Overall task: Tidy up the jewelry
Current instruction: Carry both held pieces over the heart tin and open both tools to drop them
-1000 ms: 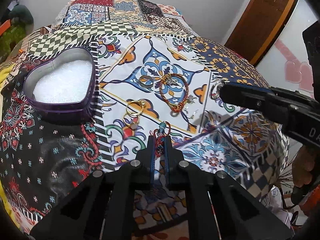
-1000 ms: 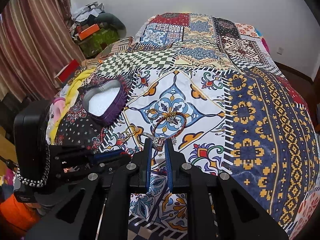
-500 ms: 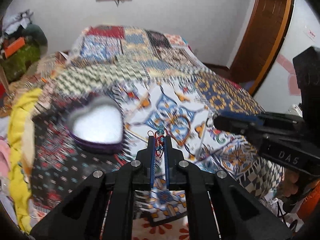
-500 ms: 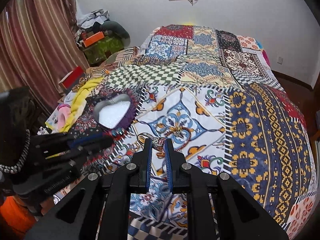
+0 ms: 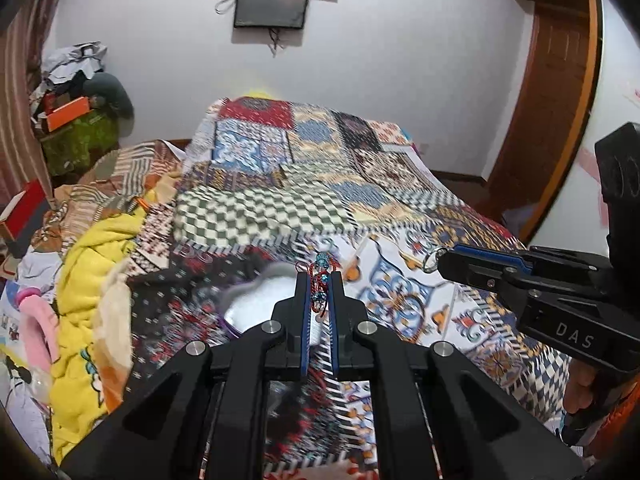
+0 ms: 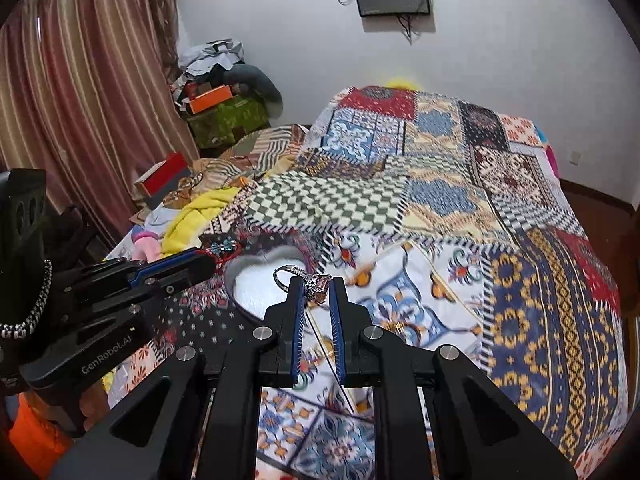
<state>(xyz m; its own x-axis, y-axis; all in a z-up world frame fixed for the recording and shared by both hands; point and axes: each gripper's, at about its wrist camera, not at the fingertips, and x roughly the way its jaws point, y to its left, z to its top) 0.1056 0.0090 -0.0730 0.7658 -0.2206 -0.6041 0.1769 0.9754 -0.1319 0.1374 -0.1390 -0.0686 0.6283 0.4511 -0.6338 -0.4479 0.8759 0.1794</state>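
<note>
A bed (image 5: 360,208) under a patchwork cover of checks, tiles and florals fills the room's middle, with its far end towards a white wall that carries a dark screen (image 5: 272,4). A wooden door frame (image 5: 560,112) stands at the right. Striped curtains (image 6: 80,100) hang at the left, beside a heap of boxes and clothes (image 6: 216,108). A yellow cloth (image 5: 92,264) lies along the bed's left edge.

A heart-shaped tin (image 6: 264,284) with white lining sits open on the bed near that left edge. The left hand-held gripper (image 5: 320,292) is closed narrowly on a red cord bracelet with blue beads (image 5: 322,280), held above the tin. The right hand-held gripper (image 6: 316,286) pinches a silver ring (image 6: 298,276), raised just beside the tin.
</note>
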